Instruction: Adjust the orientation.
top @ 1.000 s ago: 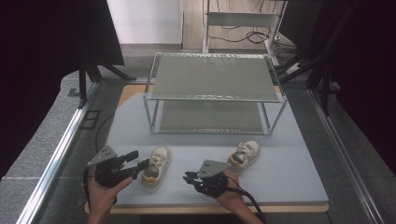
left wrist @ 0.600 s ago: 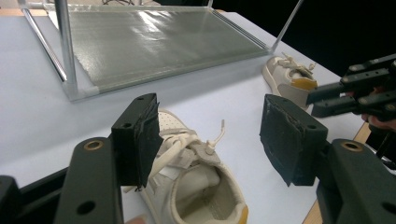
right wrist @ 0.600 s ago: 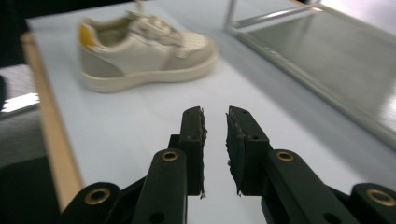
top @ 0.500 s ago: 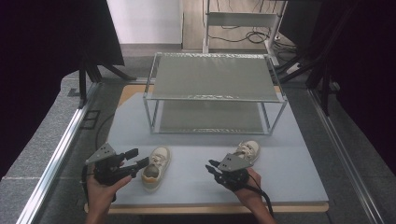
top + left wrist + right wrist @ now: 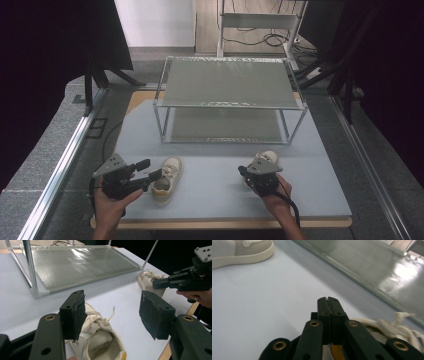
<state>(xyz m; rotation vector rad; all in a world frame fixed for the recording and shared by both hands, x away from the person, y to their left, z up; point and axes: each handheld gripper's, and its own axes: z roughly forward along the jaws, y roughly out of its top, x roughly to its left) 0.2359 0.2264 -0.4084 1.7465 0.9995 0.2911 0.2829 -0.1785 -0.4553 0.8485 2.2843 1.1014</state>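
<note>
With the left tongs (image 5: pixel 112 312) spread wide around the heel of the near sneaker (image 5: pixel 100 345) on the desk (image 5: pixel 215 190), and the right tongs (image 5: pixel 328 302) clenched at the far sneaker's (image 5: pixel 265 159) collar, each should probably grip the heel rim squarely before lifting.

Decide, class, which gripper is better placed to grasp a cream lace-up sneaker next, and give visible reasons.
The left gripper, probably. Its jaws stand wide open around the heel of the near cream lace-up sneaker. The right gripper has its jaws pressed together above the other sneaker, so it must open first.
</note>
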